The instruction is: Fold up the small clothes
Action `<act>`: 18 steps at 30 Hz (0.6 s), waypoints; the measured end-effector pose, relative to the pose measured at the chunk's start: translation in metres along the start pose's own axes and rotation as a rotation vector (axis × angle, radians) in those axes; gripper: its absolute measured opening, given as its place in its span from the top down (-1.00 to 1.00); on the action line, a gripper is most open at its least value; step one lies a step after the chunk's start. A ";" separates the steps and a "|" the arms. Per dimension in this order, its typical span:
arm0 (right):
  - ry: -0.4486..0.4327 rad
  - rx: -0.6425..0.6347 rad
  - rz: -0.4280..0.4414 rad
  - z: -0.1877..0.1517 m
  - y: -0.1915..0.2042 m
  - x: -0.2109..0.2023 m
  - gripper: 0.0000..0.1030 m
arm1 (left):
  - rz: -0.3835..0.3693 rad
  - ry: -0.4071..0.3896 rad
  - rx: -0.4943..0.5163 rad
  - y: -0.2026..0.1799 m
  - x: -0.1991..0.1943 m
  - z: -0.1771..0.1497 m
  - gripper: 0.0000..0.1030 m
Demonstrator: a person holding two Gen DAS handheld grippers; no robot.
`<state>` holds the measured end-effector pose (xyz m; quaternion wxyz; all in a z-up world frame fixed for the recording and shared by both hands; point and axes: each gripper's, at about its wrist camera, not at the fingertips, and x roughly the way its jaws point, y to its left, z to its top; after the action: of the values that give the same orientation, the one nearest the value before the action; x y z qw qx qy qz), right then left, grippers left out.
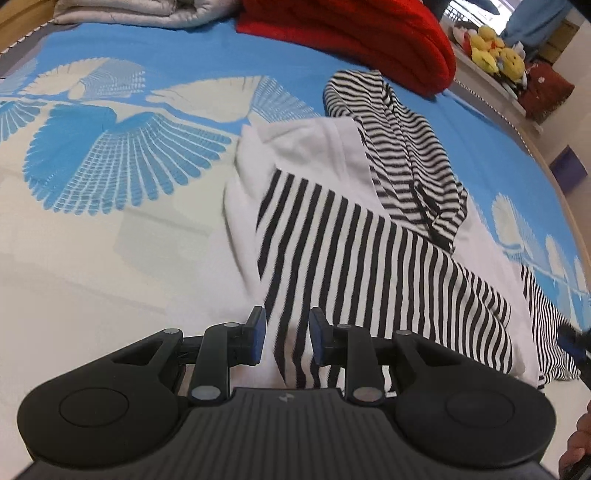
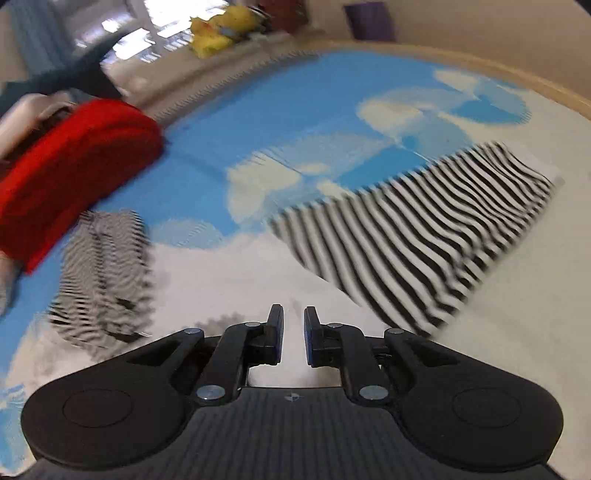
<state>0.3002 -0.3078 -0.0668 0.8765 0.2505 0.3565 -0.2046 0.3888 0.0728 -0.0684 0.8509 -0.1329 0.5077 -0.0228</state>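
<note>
A: Taking the white garment with wide black stripes [image 1: 369, 258] as the landmark, what sits left of it?

B: Only the blue and cream bedspread [image 1: 110, 155]. A grey folded blanket [image 1: 140, 11] lies beyond it at the far left edge of the bed.

A: And the left gripper [image 1: 287, 338]?

B: Its 2 fingers stand apart over the near end of the garment, with striped cloth showing in the gap. The pads don't press it, so it holds nothing.

A: Further right?

B: A thin-striped garment [image 1: 406, 147] lies crumpled on the far right part of the landmark, touching it. Behind that sits a red cushion [image 1: 362, 40], and yellow plush toys [image 1: 495, 51] are on a ledge past the bed.

A: The right gripper [image 2: 293, 338]?

B: Fingers parted by a narrow gap, over white cloth (that view is blurred). I see nothing between them. The wide-striped panel [image 2: 424, 236] lies ahead to its right, the thin-striped piece [image 2: 103, 273] to its left.
</note>
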 end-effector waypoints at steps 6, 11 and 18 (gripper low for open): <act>0.204 0.103 0.116 -0.004 -0.009 0.028 0.49 | 0.014 0.037 0.015 -0.002 0.013 -0.009 0.46; 0.340 0.151 -0.021 -0.013 -0.025 0.052 0.49 | 0.030 0.078 0.008 -0.004 0.024 -0.017 0.46; 0.240 0.079 0.040 -0.004 -0.014 0.029 0.48 | 0.008 0.045 0.027 -0.014 0.017 -0.017 0.46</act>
<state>0.3093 -0.3220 -0.0946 0.8210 0.3145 0.4453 -0.1694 0.3837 0.0526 -0.0875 0.8411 -0.1190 0.5269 -0.0293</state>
